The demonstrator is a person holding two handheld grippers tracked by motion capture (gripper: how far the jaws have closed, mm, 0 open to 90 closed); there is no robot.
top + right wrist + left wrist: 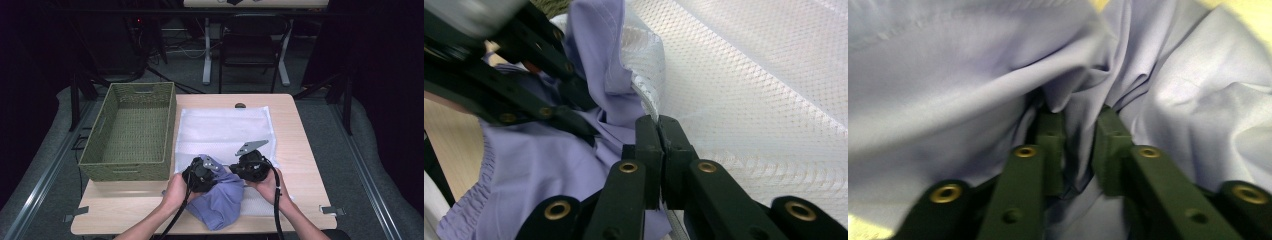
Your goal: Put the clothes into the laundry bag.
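A lavender garment [222,200] lies bunched at the table's near edge, partly on a white mesh bag [225,130] spread flat across the middle. My left gripper [216,176] is shut on a fold of the garment [948,75], and cloth fills the narrow gap between its jaws [1079,125]. My right gripper [236,169] sits just to its right, facing it. In the right gripper view its jaws [658,125] are shut on the mesh bag's [749,100] thick near edge, with the garment [539,165] pressed against the bag's edge. The left gripper [579,97] shows there at upper left, buried in the cloth.
A green woven basket [172,125] stands empty on the table's left side, touching the mesh bag's left edge. Bare wooden table [295,150] shows to the right of the bag. A black chair [250,45] stands beyond the far edge.
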